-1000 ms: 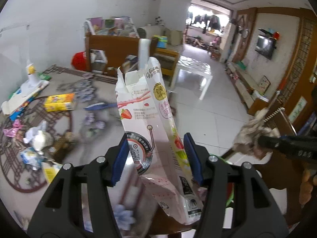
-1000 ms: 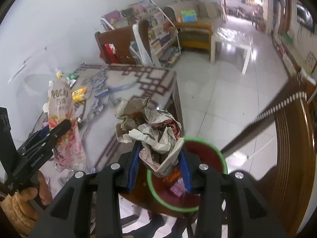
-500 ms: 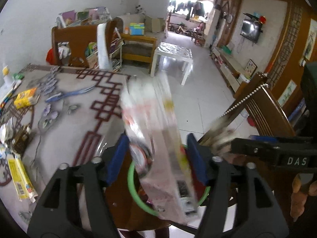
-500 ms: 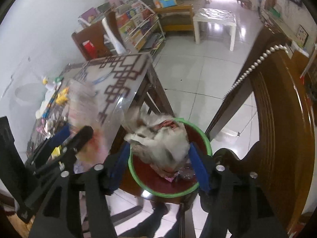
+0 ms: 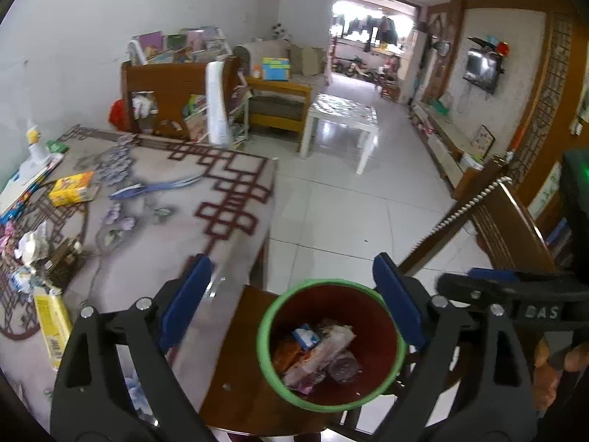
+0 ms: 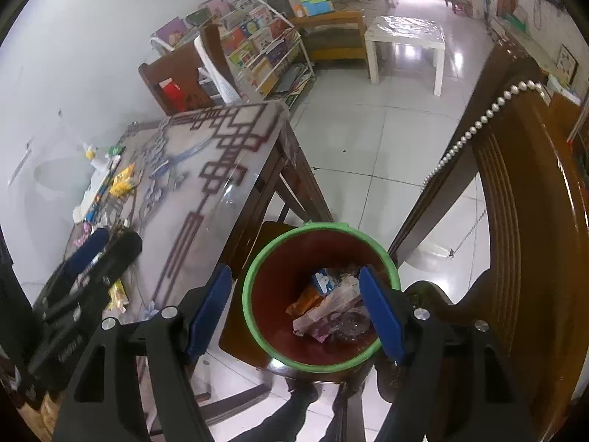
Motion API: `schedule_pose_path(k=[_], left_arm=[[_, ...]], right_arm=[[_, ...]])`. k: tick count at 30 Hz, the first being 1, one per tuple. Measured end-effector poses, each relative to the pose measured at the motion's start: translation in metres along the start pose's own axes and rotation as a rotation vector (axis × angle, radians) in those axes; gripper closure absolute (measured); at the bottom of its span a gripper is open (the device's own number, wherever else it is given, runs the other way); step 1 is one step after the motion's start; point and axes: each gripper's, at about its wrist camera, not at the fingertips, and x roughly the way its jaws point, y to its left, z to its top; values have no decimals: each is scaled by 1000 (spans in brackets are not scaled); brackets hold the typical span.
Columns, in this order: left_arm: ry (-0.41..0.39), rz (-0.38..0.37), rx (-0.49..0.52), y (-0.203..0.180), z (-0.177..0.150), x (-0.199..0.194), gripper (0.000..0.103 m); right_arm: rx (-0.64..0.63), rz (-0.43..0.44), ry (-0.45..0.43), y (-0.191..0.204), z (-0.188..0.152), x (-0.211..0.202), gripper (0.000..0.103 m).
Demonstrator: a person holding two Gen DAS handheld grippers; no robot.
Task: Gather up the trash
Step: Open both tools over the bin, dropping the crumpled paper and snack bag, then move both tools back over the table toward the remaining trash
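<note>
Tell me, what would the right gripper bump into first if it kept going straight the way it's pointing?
Probably the trash piled inside the green-rimmed bin. The open right gripper points down into its mouth, though depth is hard to judge.

Green-rimmed red bin [image 5: 265, 353] holds crumpled wrappers [image 5: 318, 353], upright beside the table.

Bin [image 6: 257, 324] mouth unobstructed, wedged between table [image 6: 221, 169] and chair [image 6: 515, 191].
</note>
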Motion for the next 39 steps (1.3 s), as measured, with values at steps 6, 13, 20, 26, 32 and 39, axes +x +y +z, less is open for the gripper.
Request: schedule_pose_path(k=[6, 13, 20, 26, 32, 39], left_arm=[[20, 59, -73, 34, 0, 0, 15], [15, 146, -125, 76, -2, -6, 13], [-3, 181, -171, 113, 7, -14, 13], [-8, 198, -189, 138, 10, -17, 12], [-12, 200, -204, 158, 6, -22, 12], [-33, 229, -225, 191, 1, -38, 12]], right_arm=[[-10, -24, 5, 1, -1, 4, 32], [-7, -29, -43, 19, 0, -10, 28], [-8, -46, -80, 40, -4, -12, 26], [28, -38, -46, 50, -13, 2, 26], [16, -32, -38, 72, -12, 11, 26], [-14, -18, -34, 105, -10, 24, 26]])
